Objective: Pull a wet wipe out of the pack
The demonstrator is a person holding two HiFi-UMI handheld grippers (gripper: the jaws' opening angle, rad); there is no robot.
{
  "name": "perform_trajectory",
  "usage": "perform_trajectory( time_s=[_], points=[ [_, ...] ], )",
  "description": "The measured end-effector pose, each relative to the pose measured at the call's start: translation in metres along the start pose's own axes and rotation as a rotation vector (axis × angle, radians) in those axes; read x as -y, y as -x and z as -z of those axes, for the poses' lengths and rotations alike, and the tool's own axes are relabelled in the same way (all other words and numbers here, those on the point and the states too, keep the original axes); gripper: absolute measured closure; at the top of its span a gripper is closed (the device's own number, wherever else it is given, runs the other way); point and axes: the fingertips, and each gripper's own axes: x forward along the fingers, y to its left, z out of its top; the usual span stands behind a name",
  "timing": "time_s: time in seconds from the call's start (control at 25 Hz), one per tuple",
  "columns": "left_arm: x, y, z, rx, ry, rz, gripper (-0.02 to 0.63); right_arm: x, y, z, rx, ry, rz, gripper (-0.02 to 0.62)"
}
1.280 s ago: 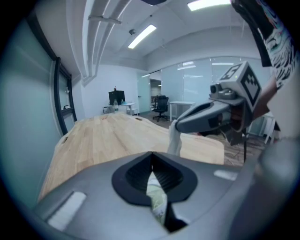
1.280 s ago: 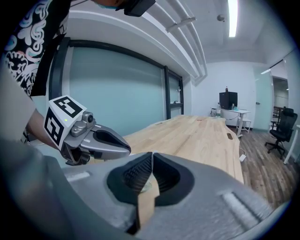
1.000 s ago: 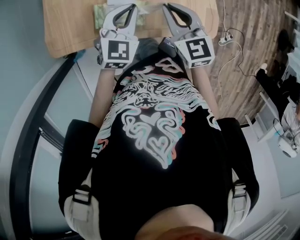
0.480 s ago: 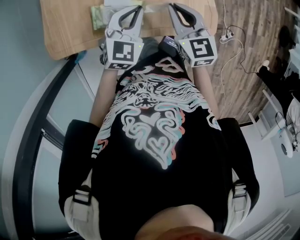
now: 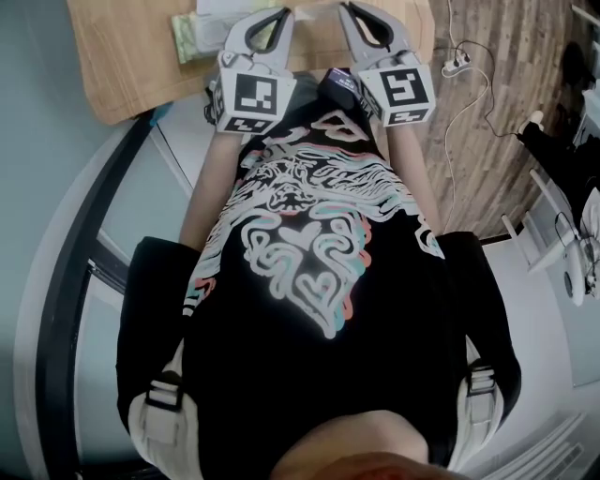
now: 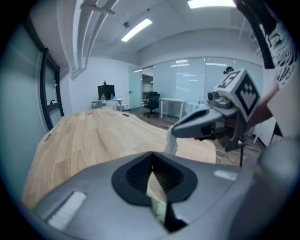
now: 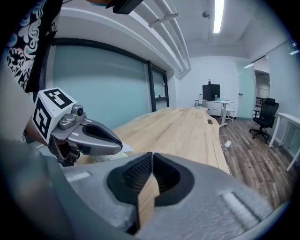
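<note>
Wet-wipe pack, soft and green, lies at the far left of the pale wooden tabletop in the head view, just beside the left gripper, with the right gripper alongside. In the left gripper view the fingers meet on nothing, with green showing below them; unopened, they would merely shove the pack. In the right gripper view the fingers are likewise closed and empty over bare wood, so a reach from there risks missing.

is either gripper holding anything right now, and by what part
Nothing: the left gripper and right gripper are both shut with nothing between the jaws.
</note>
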Motion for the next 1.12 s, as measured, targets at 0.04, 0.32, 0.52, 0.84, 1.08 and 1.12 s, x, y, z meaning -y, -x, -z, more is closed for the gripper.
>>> perform_trajectory(
  time_s=[0.04,0.32,0.52,0.84,1.08,1.12],
  points=[
    [0.002,-0.002,0.001,-0.006,0.005,0.004,0.618,0.002,-0.001,0.003,-0.006,-0.005,0.0,0.589],
    [0.011,-0.018,0.002,-0.016,0.024,0.059,0.618,0.015,-0.009,0.021,-0.053,-0.035,-0.006,0.589],
    [0.012,-0.027,0.002,-0.028,0.028,0.071,0.618,0.026,-0.016,0.032,-0.085,-0.052,0.01,0.589],
    [0.008,-0.031,-0.008,-0.014,0.041,0.069,0.618,0.036,-0.022,0.051,-0.15,-0.068,0.026,0.588],
    [0.004,-0.03,-0.008,-0.002,0.021,0.063,0.618,0.039,-0.022,0.06,-0.173,-0.077,0.055,0.582],
    [0.005,-0.03,-0.005,-0.007,0.03,0.059,0.618,0.04,-0.022,0.062,-0.174,-0.08,0.06,0.566]
  ],
)
